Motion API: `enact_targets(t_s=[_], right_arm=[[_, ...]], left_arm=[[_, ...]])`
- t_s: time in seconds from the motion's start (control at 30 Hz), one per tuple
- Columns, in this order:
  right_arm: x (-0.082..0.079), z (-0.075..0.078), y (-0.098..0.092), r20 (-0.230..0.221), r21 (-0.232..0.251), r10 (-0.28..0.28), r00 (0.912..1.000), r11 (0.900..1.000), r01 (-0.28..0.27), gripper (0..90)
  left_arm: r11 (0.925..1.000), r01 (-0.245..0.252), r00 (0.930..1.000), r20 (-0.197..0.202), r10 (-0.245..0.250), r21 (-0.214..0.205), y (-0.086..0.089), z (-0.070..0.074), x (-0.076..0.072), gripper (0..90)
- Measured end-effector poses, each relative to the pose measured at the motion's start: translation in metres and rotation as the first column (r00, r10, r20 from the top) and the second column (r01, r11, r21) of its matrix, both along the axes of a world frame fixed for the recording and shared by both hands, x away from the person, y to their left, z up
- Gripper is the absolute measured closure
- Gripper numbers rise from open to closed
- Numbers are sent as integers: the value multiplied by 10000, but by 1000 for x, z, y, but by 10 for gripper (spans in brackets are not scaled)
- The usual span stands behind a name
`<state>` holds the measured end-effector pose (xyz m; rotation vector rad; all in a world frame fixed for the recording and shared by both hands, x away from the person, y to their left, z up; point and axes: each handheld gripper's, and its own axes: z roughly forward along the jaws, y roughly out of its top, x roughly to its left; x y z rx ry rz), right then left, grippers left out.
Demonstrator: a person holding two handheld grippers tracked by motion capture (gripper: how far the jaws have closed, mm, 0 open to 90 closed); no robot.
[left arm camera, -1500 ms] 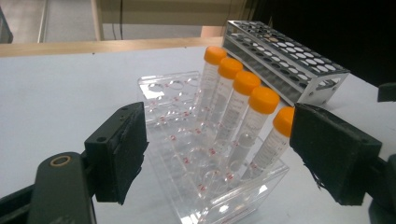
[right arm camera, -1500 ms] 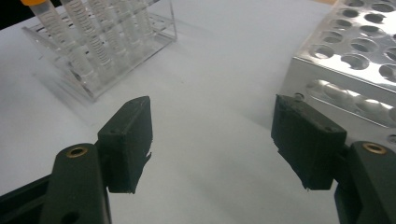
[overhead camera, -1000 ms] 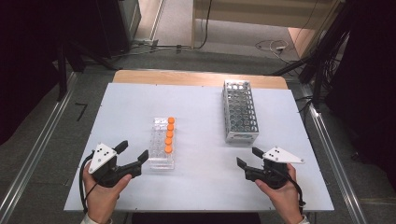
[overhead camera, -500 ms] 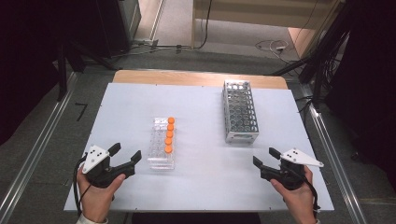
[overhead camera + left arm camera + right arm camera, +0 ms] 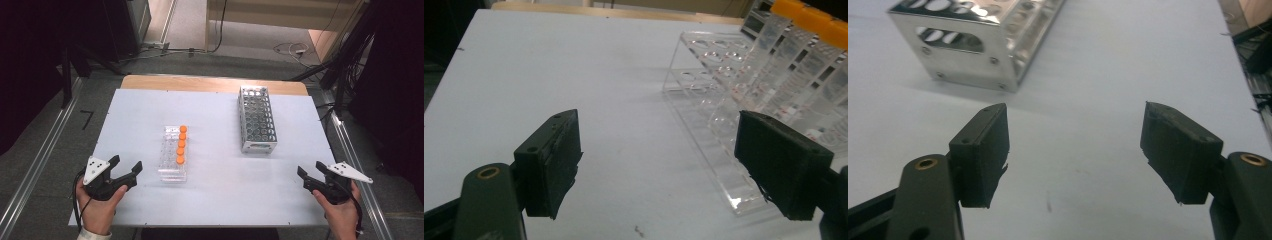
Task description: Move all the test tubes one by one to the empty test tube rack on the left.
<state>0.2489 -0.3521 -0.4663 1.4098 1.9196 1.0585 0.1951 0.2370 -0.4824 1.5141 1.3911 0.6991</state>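
Note:
A clear plastic rack (image 5: 169,161) lies left of the table's middle, and several orange-capped tubes (image 5: 181,145) stand in its right-hand row. My left gripper (image 5: 126,163) is just left of the rack's near end, open and holding nothing. In the left gripper view the clear rack (image 5: 719,125) and the tubes (image 5: 809,20) rise beside the right jaw of this gripper (image 5: 654,165). My right gripper (image 5: 310,169) is near the table's front right corner, open and holding nothing. In the right gripper view a metal rack (image 5: 978,35) lies ahead and left of this gripper (image 5: 1075,150).
The metal rack (image 5: 257,146), its holes looking empty, stands right of centre on the white table (image 5: 215,200). A wooden strip (image 5: 210,84) runs along the far edge. Rails and dark floor flank both sides, and cables (image 5: 295,50) lie beyond the table.
Both hands have drawn back toward the near edge. The right gripper slid well to the right, the left a little to the left. The jaws of both stay apart.

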Motion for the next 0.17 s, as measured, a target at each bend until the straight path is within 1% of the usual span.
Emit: enact_targets(t_s=[0.07,0.1,0.17], right_arm=[[1,-4,-8,-130,-66,-272,9995,9996,271,260],[2,-7,-12,-179,-195,-428,9989,9989,425,254],[5,-14,-20,-441,-138,-651,9969,9978,646,219]], left_arm=[[9999,-132,9999,-94,133,44,2,-2,1,193],[9998,-181,9997,-148,181,44,3,-3,2,193],[9995,-311,9991,-271,313,80,6,-7,4,193]])
